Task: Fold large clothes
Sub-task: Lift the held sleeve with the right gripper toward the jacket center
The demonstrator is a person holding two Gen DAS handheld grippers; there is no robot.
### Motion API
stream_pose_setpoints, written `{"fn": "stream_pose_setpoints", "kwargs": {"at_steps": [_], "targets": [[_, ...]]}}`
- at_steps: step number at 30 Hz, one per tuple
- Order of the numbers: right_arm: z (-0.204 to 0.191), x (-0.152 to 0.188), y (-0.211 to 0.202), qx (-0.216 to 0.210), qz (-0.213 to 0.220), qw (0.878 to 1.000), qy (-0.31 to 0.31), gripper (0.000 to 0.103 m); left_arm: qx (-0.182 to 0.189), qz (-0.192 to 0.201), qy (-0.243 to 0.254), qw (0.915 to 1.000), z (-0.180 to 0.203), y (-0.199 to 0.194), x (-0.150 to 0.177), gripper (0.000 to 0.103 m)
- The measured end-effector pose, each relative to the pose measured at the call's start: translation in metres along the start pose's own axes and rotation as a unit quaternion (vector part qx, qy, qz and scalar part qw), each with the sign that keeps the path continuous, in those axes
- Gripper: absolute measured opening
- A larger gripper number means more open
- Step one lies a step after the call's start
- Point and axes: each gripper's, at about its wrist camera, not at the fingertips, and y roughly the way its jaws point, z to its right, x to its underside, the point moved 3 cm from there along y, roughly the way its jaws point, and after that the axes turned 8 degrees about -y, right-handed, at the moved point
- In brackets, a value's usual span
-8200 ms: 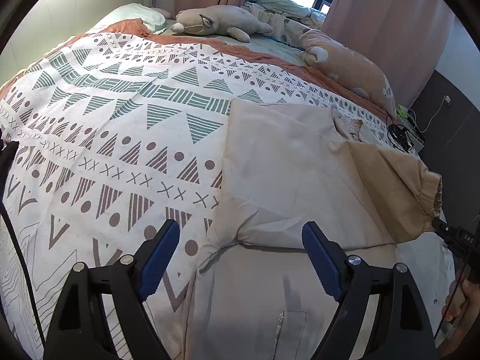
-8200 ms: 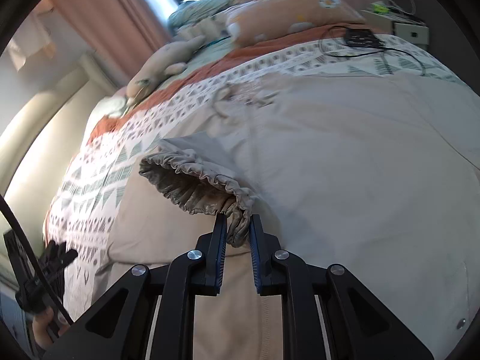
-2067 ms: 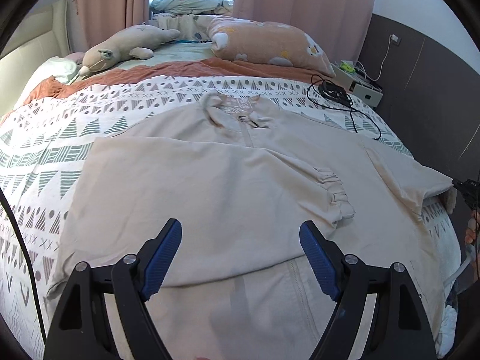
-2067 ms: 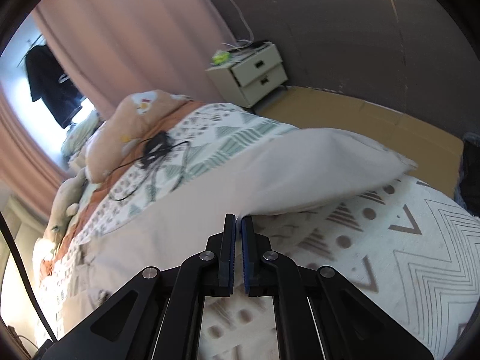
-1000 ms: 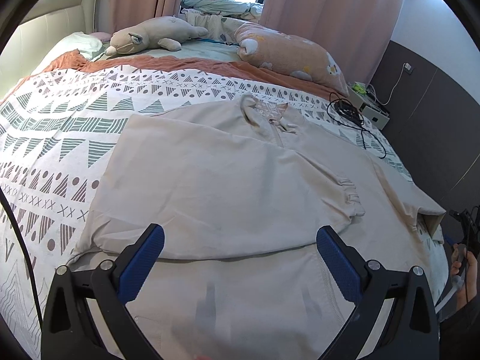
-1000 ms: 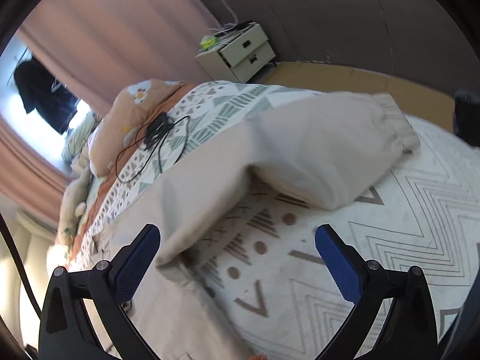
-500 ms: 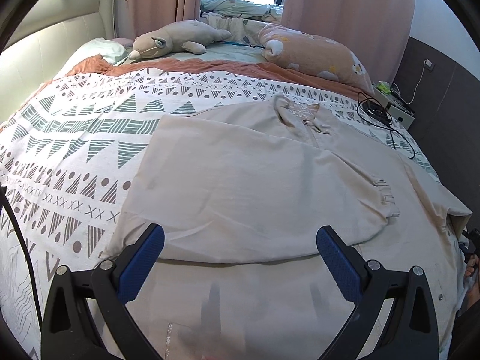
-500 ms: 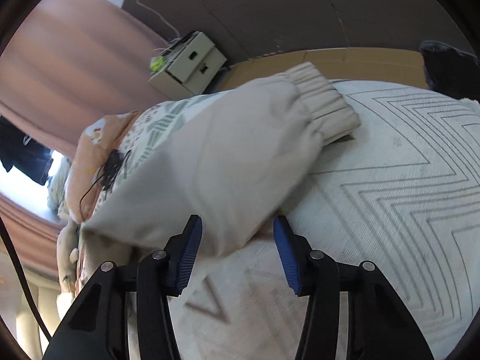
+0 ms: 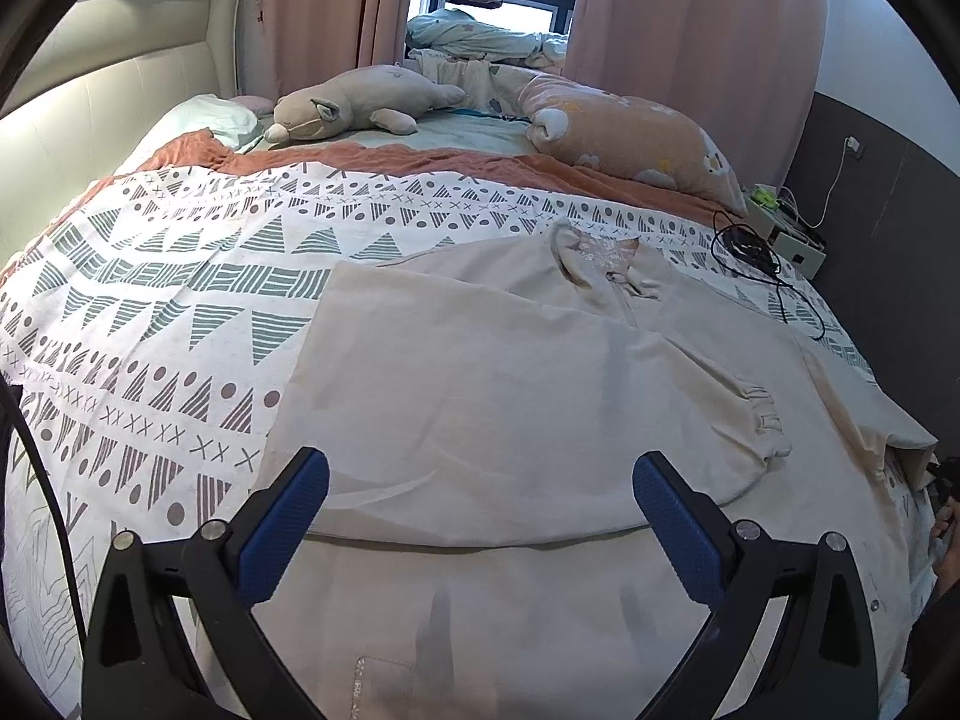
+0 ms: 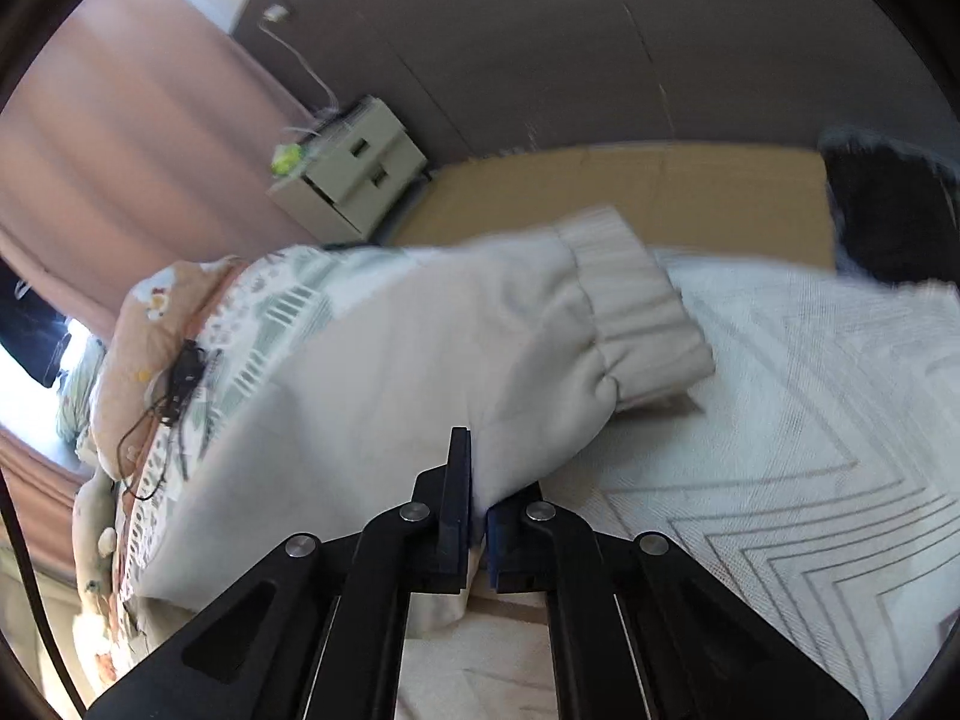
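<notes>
With the right gripper [image 10: 477, 516] clamped on the right sleeve [image 10: 480, 354] of the beige garment [image 9: 510, 396] spread on the bed [image 9: 150, 300], the operator carries the sleeve inward across the body, keeping fabric taut, while the left gripper [image 9: 480, 510] stands apart, empty.

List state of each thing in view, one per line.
Beige sweatshirt: flat on bed, one sleeve folded across chest.
Other sleeve: unfolded, pinched near cuff.
Left hand-held gripper: open, empty, above hem.
Right hand-held gripper: shut on sleeve.
Nightstand drawers: closed.
Curtains: parted.
</notes>
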Motion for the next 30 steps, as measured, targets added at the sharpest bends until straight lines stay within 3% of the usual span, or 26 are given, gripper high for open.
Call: {"fn": "stream_pose_setpoints", "kwargs": {"at_steps": [9,17,23,30], "targets": [[-0.127,-0.016,-0.109,-0.061,0.076,0.988,-0.123,0.000,0.032,0.028,-0.038,0.9984,-0.015,-0.028,-0.012,0.103],[-0.239,0.019,-0.206,-0.115,0.110,0.965,-0.206,0.000,0.064,0.023,-0.068,0.9954,-0.034,-0.036,-0.016,0.103],[-0.302,0.057,-0.244,-0.137,0.115,0.952,-0.248,0.000,0.077,0.030,-0.060,0.9947,-0.039,-0.042,-0.017,0.103],[-0.352,0.103,-0.239,-0.157,0.091,0.943,-0.280,0.000,0.086,0.033,-0.084,0.9923,-0.064,-0.048,-0.023,0.103]]}}
